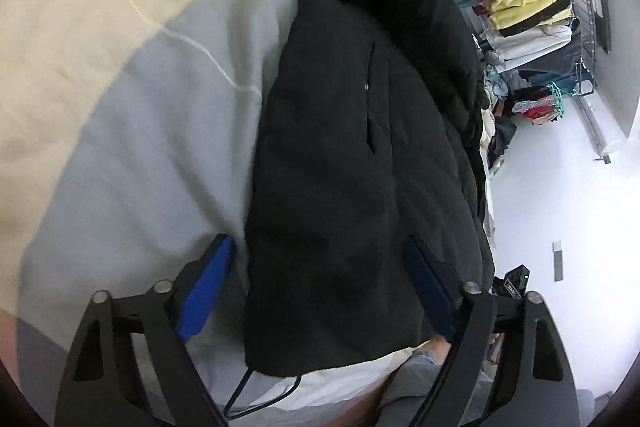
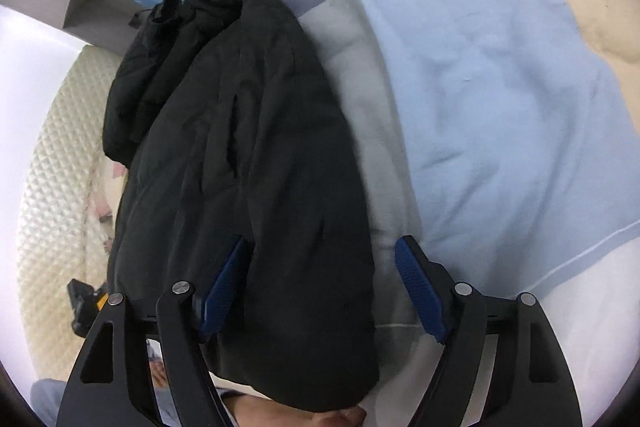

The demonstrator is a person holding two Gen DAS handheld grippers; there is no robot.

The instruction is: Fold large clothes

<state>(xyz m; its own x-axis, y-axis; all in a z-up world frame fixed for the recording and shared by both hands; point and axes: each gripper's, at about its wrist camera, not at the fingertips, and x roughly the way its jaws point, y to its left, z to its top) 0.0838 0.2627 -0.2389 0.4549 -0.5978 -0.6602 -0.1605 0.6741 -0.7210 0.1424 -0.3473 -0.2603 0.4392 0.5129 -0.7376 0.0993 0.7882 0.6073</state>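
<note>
Left wrist view: soft patchwork bedding [image 1: 132, 131] in grey, cream and blue carries a long, matte black padded coat [image 1: 360, 155], folded lengthwise, collar far. Left gripper [image 1: 320, 287] and right gripper [image 2: 320, 287] straddle its hem, ribbed blue pads [image 2: 420, 291] spread, pinching nothing.

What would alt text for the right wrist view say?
A black padded coat lies lengthwise on a pastel patchwork bedspread. The right gripper hovers open over its near end, blue fingers apart.
</note>
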